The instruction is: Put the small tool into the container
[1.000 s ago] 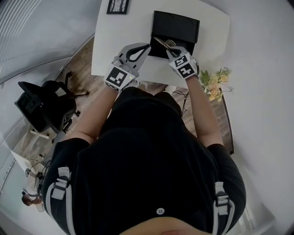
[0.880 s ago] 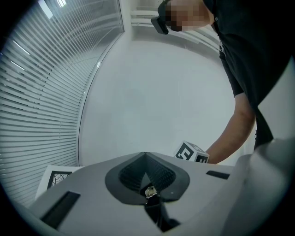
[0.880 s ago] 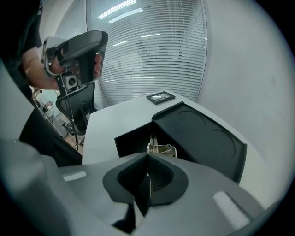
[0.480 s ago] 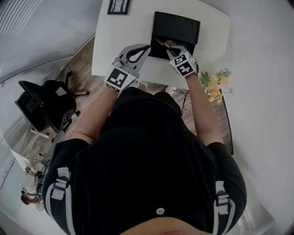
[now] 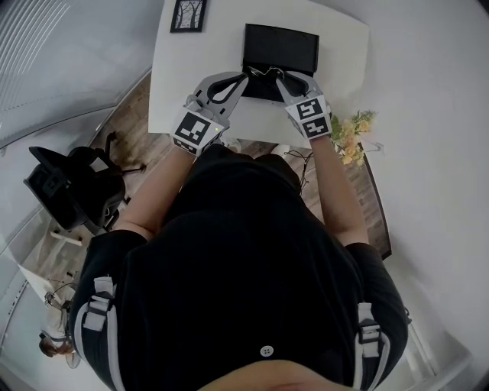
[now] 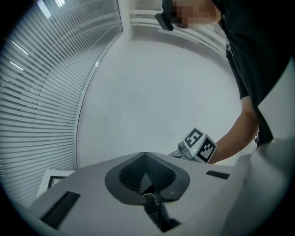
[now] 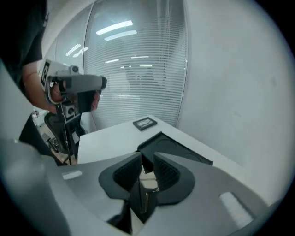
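A black open container (image 5: 280, 50) lies at the far side of the white table (image 5: 187, 84); in the right gripper view the container (image 7: 179, 150) sits just beyond my jaws. My right gripper (image 5: 280, 76) is shut on the small metal tool (image 5: 264, 72), a pale piece (image 7: 146, 180) wedged between its pads over the container's near edge. My left gripper (image 5: 245, 75) meets the tool's other end. Its jaws are closed with a thin wire loop (image 6: 150, 197) caught in their seam.
A small framed picture (image 5: 188, 15) lies on the table's far left corner. To the left on the wood floor is a black office chair (image 5: 72, 183), and a bunch of flowers (image 5: 353, 137) stands right of the table. The table's near edge is close under both grippers.
The right gripper has brought the tool left and nearer, from over the container to its near edge, where the tool's free end now sits in the left jaws. The head view has shifted slightly.
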Demonstrator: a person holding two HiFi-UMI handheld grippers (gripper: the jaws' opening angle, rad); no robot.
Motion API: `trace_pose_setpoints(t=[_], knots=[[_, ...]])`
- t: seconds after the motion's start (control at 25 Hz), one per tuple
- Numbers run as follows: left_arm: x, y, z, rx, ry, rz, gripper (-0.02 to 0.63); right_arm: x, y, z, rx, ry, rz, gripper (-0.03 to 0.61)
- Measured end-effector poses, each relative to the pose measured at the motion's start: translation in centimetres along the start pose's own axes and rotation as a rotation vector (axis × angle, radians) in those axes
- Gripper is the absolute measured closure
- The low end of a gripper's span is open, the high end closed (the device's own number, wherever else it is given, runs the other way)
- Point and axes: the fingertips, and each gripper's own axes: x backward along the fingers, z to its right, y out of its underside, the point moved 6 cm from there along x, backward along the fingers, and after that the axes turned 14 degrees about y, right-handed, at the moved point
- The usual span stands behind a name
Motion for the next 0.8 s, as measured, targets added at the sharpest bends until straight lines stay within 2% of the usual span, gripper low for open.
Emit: trace_pose_setpoints(t=[0.16, 0.44, 0.8], knots=[[-0.4, -2.2, 1.3, -0.032, 0.034, 0.015, 0.607, 4.5, -3.1, 0.2, -0.113, 0.015, 0.157, 0.500], [-1.1, -6.6, 4.2, -0.083, 0.076, 0.058, 0.607, 12.2, -7.1, 0.6, -0.220, 0.022, 0.406, 0.561], [-0.8, -9.1, 6.3, -0.118, 0.078, 0.072, 0.607, 17.4, -9.3, 0.5, -0.229, 0.021, 0.541, 0.567]])
